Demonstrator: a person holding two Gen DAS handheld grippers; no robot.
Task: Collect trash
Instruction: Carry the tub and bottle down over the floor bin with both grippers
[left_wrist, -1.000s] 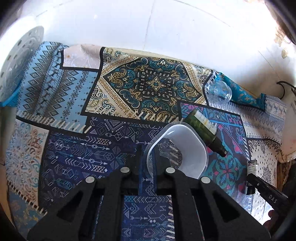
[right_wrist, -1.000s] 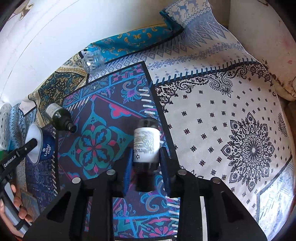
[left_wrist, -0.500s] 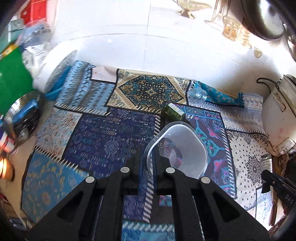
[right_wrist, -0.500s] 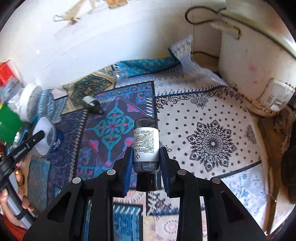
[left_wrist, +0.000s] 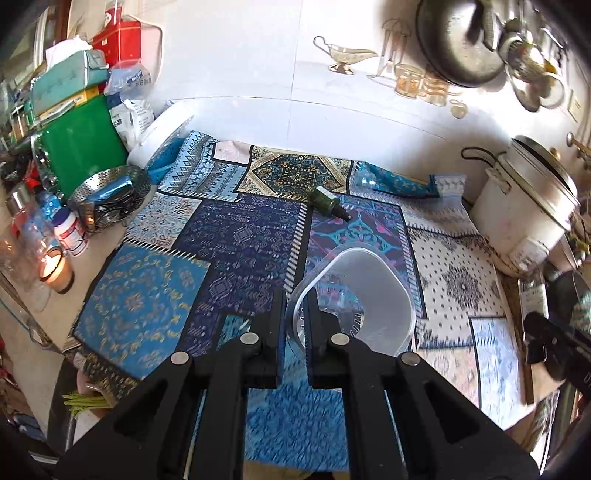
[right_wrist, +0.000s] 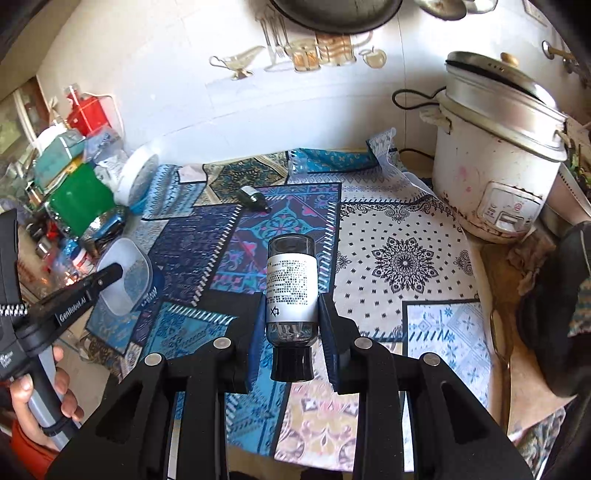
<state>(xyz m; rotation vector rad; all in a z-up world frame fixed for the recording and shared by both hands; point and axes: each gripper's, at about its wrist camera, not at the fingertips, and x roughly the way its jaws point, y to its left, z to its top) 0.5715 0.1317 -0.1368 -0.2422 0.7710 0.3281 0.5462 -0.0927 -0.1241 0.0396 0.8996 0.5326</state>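
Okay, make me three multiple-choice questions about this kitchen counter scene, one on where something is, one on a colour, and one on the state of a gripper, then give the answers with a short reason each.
1. Where does the small dark green bottle lie?
A. on the patterned cloth
B. inside the rice cooker
C. in the metal strainer

2. What colour is the big box at the counter's left?
A. yellow
B. green
C. purple

3. What is the right gripper doing?
A. hanging open
B. gripping a spoon
C. clamping a labelled bottle

Answers:
1 A, it lies on its side on the cloth.
2 B, its front is plain green.
3 C, both pads press the bottle's sides.
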